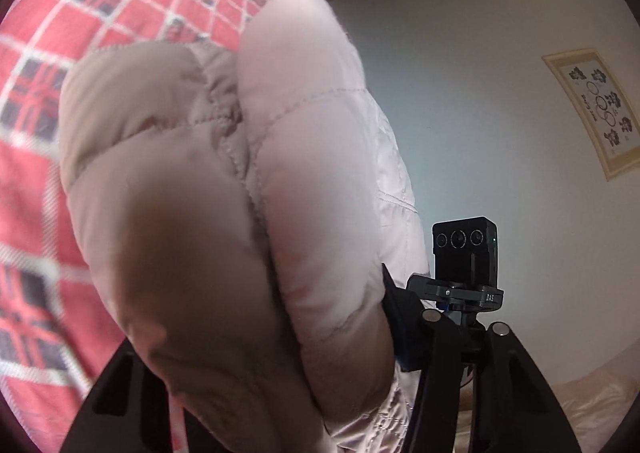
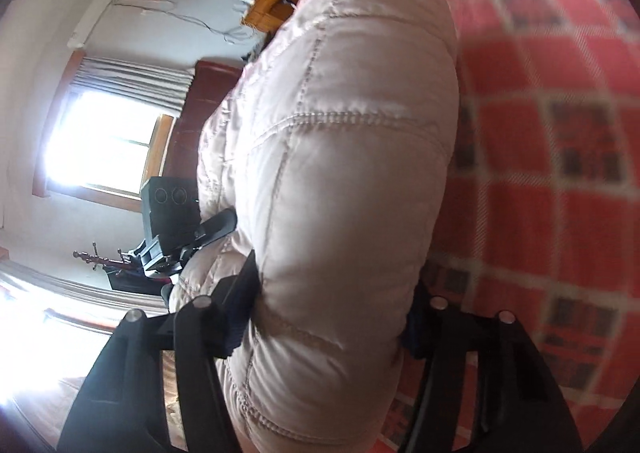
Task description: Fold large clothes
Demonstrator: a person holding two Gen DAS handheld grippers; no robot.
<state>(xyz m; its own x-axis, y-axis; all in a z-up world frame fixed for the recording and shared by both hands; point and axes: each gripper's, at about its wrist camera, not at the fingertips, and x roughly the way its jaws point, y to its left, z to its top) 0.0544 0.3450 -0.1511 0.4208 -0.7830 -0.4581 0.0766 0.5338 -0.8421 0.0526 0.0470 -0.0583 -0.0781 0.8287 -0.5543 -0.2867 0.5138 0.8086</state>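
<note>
my left claw [image 1: 256,365] pinches a thick fold of the coat [image 1: 224,181], its padding bulging out between the two fingers. my right claw [image 2: 332,317] pinches another puffy fold of the same coat [image 2: 340,157]. the coat hangs between the two claws, held up just over the bed [image 2: 560,141] with its red checked cover. past it i see a picture [image 1: 592,109] on the wall and a bright window [image 2: 100,141].

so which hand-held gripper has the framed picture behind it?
The left hand-held gripper, shut on the puffer jacket: the framed picture hangs there. The right one faces a window.
</note>
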